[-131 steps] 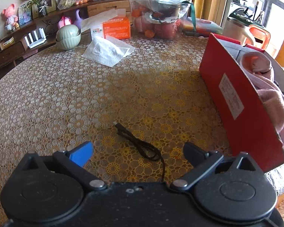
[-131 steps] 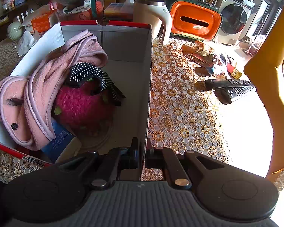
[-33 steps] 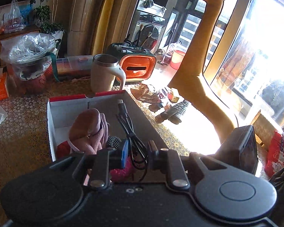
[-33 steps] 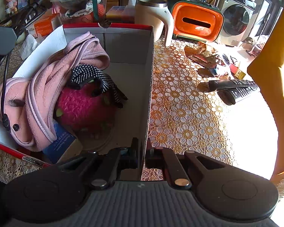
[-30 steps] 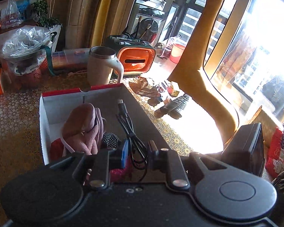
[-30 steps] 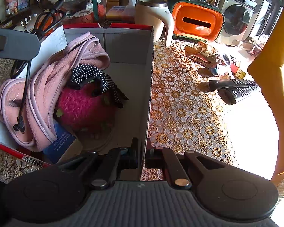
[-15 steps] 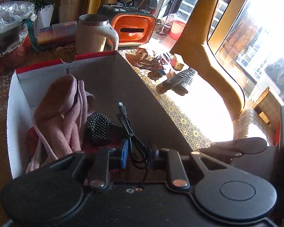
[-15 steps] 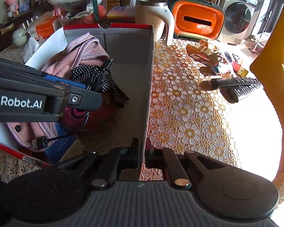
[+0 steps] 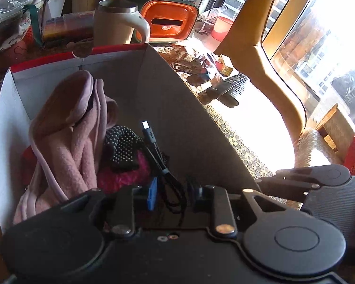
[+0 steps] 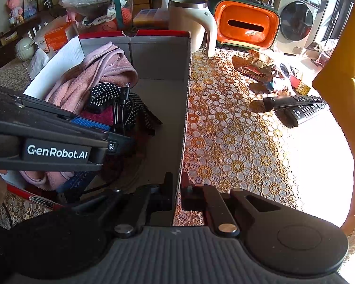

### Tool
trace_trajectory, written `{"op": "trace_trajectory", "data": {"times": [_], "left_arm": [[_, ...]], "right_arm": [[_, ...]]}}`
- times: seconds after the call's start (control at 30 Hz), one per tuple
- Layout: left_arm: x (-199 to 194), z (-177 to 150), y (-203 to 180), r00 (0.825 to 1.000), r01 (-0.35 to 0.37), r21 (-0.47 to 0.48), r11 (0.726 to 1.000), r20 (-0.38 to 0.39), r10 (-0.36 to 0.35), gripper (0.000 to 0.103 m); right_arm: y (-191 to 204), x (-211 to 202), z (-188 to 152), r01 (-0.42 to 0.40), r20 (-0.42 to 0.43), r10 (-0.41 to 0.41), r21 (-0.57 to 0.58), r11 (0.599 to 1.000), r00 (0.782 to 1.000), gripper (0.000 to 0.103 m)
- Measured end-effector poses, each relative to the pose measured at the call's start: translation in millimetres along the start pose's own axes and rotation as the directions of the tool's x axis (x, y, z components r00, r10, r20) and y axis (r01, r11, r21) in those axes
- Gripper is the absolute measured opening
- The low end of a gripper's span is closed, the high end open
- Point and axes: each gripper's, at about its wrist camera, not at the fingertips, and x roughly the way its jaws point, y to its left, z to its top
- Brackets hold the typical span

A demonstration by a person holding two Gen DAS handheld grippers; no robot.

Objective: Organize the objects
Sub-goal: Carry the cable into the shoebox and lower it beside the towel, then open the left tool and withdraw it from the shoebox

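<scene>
Cable (image 9: 162, 165) is pinched in the left gripper (image 9: 175, 195), bundled up with the plug end sticking out over the open box (image 9: 196, 127), above the pink cloth (image 9: 71, 127) and the spotted black fabric (image 9: 123, 144). So it's over the box but not dropped in yet, as far as I can tell.

Right gripper (image 10: 176, 190) is clamped on the box's side wall, I'd guess to hold it steady.

Stuff I'd worry about: the cable is a loose coil, so when the jaws let go a loop could snag on the blue finger pad (image 9: 152, 195) and come back out with the gripper. One tail also seems to trail down by the box's near corner in the right view, so it might end up hanging over the edge. And if the right grip tugs sideways, that thin wall could bend or the box could slide on the lace tablecloth (image 10: 236, 142).
</scene>
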Motion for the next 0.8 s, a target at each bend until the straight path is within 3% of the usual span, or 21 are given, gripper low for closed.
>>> {"op": "trace_trajectory", "data": {"times": [0.8], "left_arm": [[-78.8,-12.4,-9.5,0.988,-0.040,0.064,0.997,0.150,0.030,0.055]], "right_arm": [[3.5,-3.8,1.0,0.030,0.002,-0.030,-0.013,0.999,1.000,0.006]]}}
